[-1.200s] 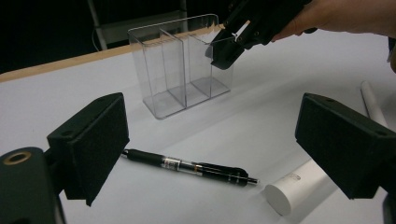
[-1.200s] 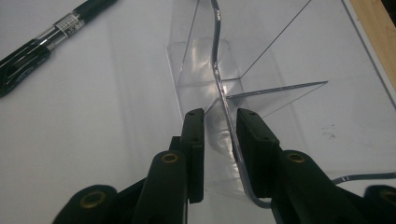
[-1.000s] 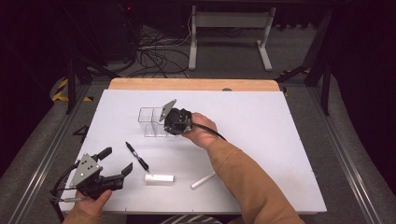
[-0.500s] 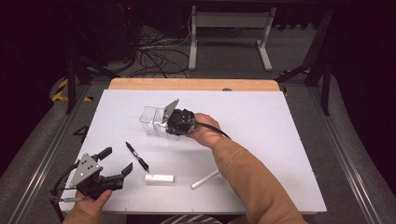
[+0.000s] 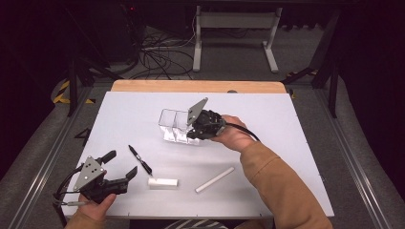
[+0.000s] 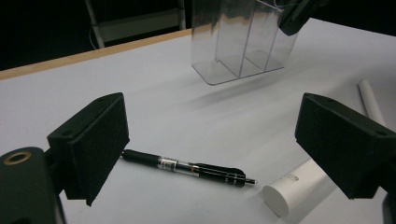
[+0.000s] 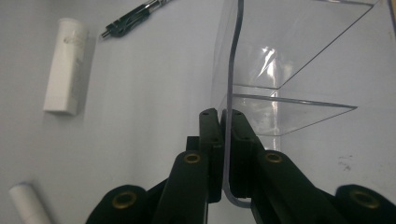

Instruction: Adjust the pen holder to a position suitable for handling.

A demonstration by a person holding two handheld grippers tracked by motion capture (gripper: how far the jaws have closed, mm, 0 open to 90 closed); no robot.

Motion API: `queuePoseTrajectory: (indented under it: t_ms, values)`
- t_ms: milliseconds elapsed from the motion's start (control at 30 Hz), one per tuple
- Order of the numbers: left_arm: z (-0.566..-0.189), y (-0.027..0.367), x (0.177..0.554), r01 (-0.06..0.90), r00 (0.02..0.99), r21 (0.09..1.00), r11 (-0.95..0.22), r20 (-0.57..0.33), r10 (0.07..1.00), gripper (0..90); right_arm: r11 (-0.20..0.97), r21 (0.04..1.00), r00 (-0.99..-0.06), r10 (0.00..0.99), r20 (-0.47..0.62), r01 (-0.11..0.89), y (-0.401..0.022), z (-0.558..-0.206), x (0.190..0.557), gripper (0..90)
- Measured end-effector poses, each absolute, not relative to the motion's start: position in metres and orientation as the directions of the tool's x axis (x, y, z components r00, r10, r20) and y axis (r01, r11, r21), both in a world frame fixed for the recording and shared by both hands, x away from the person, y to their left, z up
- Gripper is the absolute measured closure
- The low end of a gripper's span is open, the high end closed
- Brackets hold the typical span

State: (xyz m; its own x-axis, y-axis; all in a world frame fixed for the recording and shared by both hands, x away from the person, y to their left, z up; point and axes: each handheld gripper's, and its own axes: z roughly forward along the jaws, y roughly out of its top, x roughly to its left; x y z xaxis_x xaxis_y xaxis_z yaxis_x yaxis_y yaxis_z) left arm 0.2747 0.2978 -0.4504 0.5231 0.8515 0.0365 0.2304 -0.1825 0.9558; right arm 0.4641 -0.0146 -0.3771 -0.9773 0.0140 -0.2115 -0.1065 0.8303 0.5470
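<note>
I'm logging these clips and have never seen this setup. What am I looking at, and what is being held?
A person sits at a white table holding hand-held tongs in each hand. One picture looks down from above; the other two come from cameras on the tongs. The right tongs are shut on the wall of a clear plastic organizer. The left tongs are open and hold nothing. On the table lie a black pen, a short white tube and a longer white stick.

Near left on the white table (image 5: 286, 143): a black pen (image 5: 140, 161), lying aslant. Just right of its near tip, a short white block (image 5: 163, 182). Further right, apart, a slim white stick (image 5: 215, 180), angled toward far right.
</note>
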Motion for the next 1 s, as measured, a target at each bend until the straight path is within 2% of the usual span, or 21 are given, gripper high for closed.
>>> queuePoseTrajectory:
  t_ms: [367, 667, 1000]
  values:
    - [-0.451, 0.296, 0.276, 0.235, 0.524, 0.954, -0.186, 0.036, 0.851, 10.5, 0.840, 0.528, -0.985, -0.036, -0.171, -0.122, -0.054, -0.387, 0.458, 86.8]
    - [-0.451, 0.295, 0.276, 0.236, 0.526, 0.954, -0.185, 0.035, 0.850, 10.5, 0.841, 0.518, -0.986, -0.102, -0.135, -0.158, -0.063, -0.396, 0.453, 86.8]
    - [-0.451, 0.294, 0.276, 0.236, 0.527, 0.953, -0.191, 0.040, 0.849, 10.5, 0.845, 0.509, -0.986, -0.125, -0.110, -0.164, -0.068, -0.405, 0.451, 86.7]
